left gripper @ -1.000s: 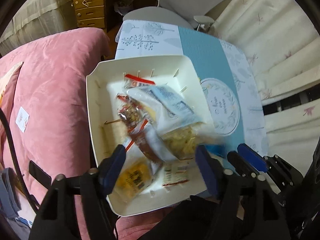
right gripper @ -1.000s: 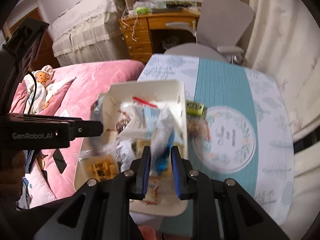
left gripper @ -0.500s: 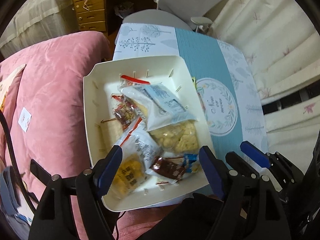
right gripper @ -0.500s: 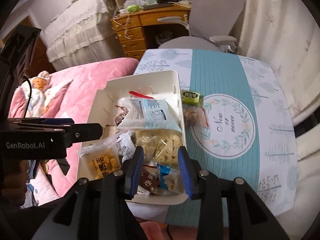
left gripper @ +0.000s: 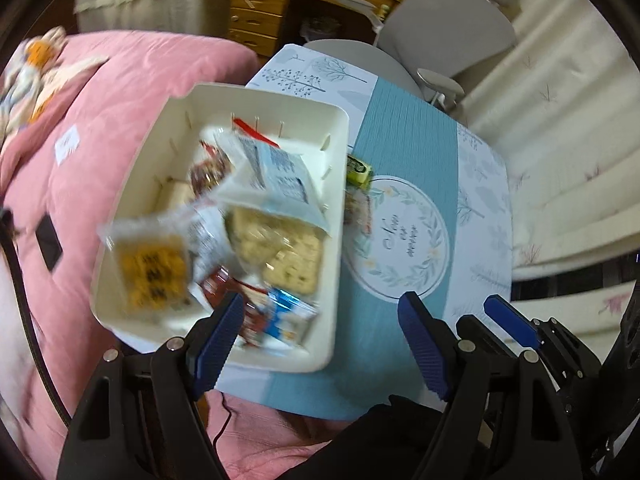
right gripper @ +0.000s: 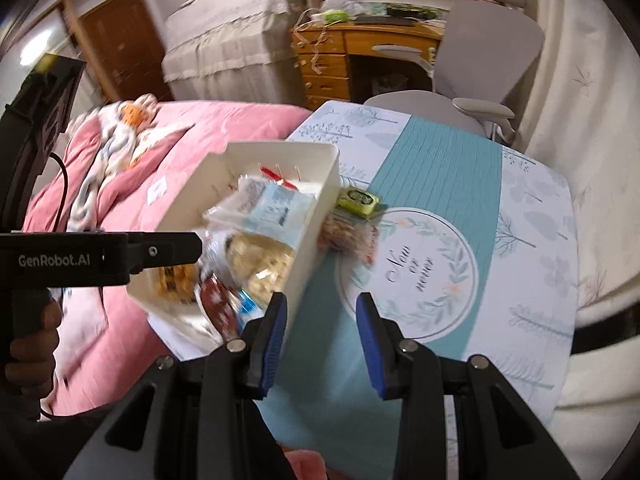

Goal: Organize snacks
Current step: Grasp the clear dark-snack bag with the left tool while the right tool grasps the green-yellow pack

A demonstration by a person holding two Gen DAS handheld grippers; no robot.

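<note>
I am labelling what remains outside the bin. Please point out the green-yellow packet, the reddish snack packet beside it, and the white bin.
green-yellow packet (right gripper: 357,200), right wrist view, on its top face.
reddish snack packet (right gripper: 347,235), right wrist view, on its middle.
white bin (right gripper: 310,216), right wrist view, on its outer side wall.

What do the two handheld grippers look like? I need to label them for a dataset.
Both are black plastic. The left gripper and right gripper have ribbed blue finger pads and silver pivot screws. The left one's body reads "GenRobot.AI" in white and trails a black cable.
</note>
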